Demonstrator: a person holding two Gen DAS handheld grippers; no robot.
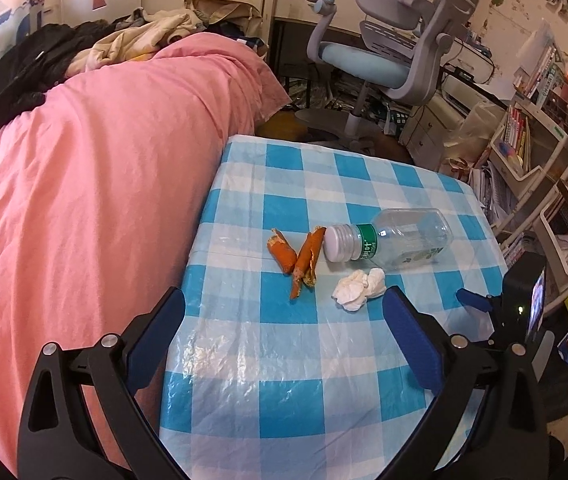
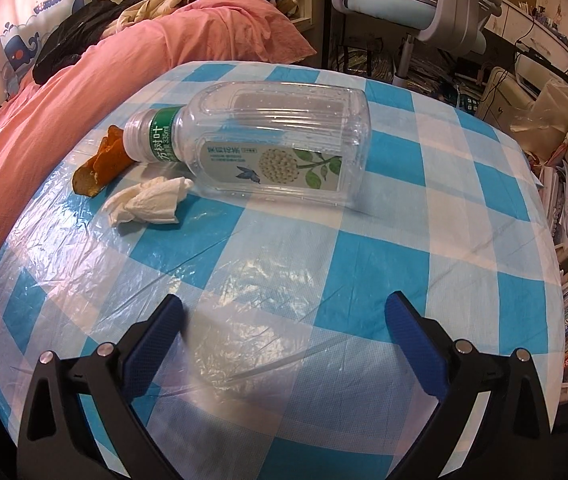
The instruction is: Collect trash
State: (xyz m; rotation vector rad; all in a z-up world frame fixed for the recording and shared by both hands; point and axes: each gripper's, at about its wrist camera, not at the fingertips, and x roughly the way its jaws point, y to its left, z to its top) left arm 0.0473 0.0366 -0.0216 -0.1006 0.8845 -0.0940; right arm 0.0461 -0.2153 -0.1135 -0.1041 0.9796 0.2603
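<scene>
Hovering tilted down over the checked tablecloth (image 2: 384, 248), right gripper (image 2: 282, 320) jaws wide apart, empty. Left gripper (image 1: 284, 316) likewise spread, nothing between. Clear bottle (image 2: 268, 136) lies on its side ahead, label reads "335ml"; crumpled tissue (image 2: 148, 200) and orange peel (image 2: 102, 164) beside its cap.

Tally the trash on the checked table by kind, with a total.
Plastic bottle: 1
Orange peel pieces: 2
Crumpled tissue: 1
Total: 4
</scene>
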